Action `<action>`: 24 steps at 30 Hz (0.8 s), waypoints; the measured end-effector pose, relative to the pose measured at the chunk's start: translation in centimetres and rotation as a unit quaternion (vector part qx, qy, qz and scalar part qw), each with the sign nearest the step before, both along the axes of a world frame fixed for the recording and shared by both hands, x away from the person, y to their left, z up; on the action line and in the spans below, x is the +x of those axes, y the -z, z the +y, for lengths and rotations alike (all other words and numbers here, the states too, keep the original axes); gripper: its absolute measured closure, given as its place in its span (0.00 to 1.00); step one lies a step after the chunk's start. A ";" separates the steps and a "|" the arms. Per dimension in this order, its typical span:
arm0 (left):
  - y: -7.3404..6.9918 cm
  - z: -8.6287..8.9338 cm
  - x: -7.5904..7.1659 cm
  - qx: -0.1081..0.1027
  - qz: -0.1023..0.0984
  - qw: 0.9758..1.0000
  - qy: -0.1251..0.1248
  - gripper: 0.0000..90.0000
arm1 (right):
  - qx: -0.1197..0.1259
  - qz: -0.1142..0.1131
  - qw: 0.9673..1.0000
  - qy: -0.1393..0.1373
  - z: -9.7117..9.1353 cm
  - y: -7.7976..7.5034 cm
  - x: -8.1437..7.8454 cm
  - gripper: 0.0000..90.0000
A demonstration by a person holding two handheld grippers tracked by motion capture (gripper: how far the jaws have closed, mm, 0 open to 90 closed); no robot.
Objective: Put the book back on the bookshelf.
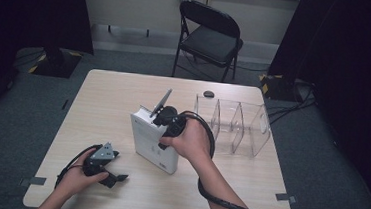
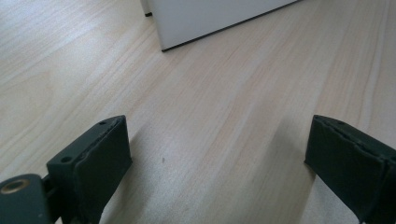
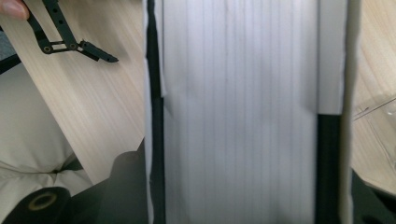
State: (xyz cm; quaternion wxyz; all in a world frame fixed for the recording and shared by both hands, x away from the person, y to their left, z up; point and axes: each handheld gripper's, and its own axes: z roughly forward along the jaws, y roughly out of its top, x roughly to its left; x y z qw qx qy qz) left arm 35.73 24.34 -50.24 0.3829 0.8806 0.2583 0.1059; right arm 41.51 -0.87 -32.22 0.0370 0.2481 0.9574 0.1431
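A thick white book (image 1: 153,143) stands upright near the middle of the table. My right gripper (image 1: 165,119) comes down on its top edge. In the right gripper view the striped page edge of the book (image 3: 238,112) runs between the two black jaws, and the right gripper (image 3: 240,186) is shut on it with the pads against both covers. My left gripper (image 1: 116,178) rests low at the front left of the table, apart from the book. It stands open (image 2: 217,158) over bare wood, with a corner of the book (image 2: 210,18) farther off.
A clear plastic divider rack (image 1: 237,121) stands right of the book. A small dark object (image 1: 208,94) lies behind it near the far edge. A black folding chair (image 1: 209,36) stands beyond the table. Bare tabletop (image 1: 103,103) stretches left of the book.
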 end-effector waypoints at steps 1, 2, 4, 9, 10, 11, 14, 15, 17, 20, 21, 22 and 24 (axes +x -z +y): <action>0.0 0.0 0.0 0.000 0.000 1.000 0.000 0.07 | 0.001 0.003 1.000 0.001 -0.1 0.0 0.0 0.58; 0.0 0.0 0.0 0.000 0.000 1.000 0.000 0.07 | 0.003 0.007 1.000 0.005 -0.2 -0.1 0.0 0.58; 0.0 0.0 0.0 0.000 0.000 1.000 0.000 0.07 | 0.006 0.004 1.000 0.004 -0.4 -0.2 -0.1 0.58; 0.0 0.0 0.0 0.000 0.000 1.000 0.000 0.07 | 0.006 0.007 1.000 0.005 -0.8 -0.5 -0.3 0.58; 0.0 0.0 0.0 0.000 0.000 1.000 0.000 0.07 | 0.007 0.014 1.000 0.005 -0.8 -0.6 -0.3 0.58; 0.0 0.0 0.0 0.000 0.000 1.000 0.000 0.07 | 0.009 0.014 1.000 0.005 -0.9 -0.6 -0.4 0.58; 0.0 0.0 0.0 0.000 0.000 1.000 0.000 0.07 | 0.011 0.016 1.000 0.007 -1.1 -0.7 -0.5 0.58; 0.0 0.0 0.0 0.000 0.000 1.000 0.000 0.07 | 0.010 0.016 1.000 0.004 -1.2 -0.7 -0.5 0.58; 0.0 0.0 0.0 0.000 0.000 1.000 0.000 0.07 | 0.010 0.016 1.000 0.006 -1.2 -0.8 -0.6 0.58; 0.0 0.0 0.0 0.000 0.000 1.000 0.000 0.07 | 0.012 0.019 1.000 0.006 -1.4 -0.9 -0.7 0.58; 0.0 0.0 0.0 0.000 0.000 1.000 0.000 0.07 | 0.013 0.018 1.000 0.005 -1.5 -0.9 -0.8 0.58; 0.0 0.0 0.0 0.000 0.000 1.000 0.000 0.07 | 0.014 0.020 1.000 0.007 -1.6 -0.9 -0.8 0.58; 0.0 0.0 0.0 0.000 0.000 1.000 0.000 0.07 | 0.016 0.020 1.000 0.006 -1.8 -0.9 -0.8 0.58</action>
